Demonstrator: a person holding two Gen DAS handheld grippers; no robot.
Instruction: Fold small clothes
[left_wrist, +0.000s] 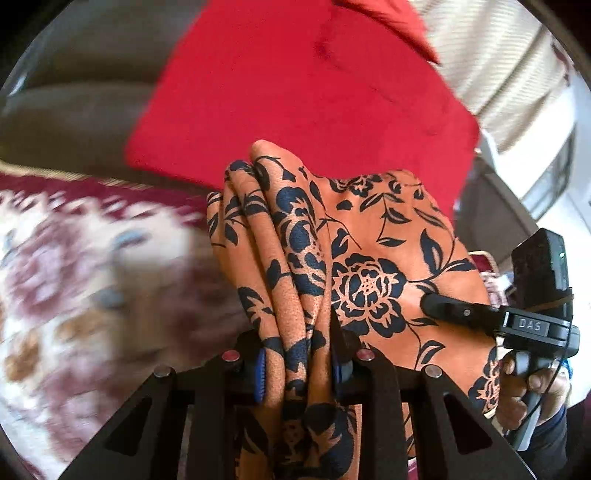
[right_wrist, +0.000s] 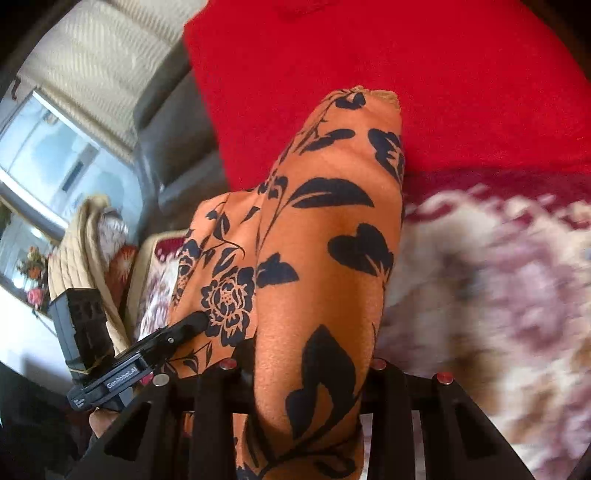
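Observation:
An orange cloth with dark blue flowers hangs between both grippers, lifted off the surface. My left gripper is shut on a bunched, pleated part of it, blue pads pressing each side. My right gripper is shut on another part of the same cloth, which drapes over and hides its fingertips. The right gripper also shows in the left wrist view, its tip against the cloth. The left gripper shows in the right wrist view, its tip touching the cloth.
A red cloth lies spread beyond the orange one, also in the right wrist view. A maroon and cream floral carpet lies below, blurred. A grey sofa and window blinds stand behind.

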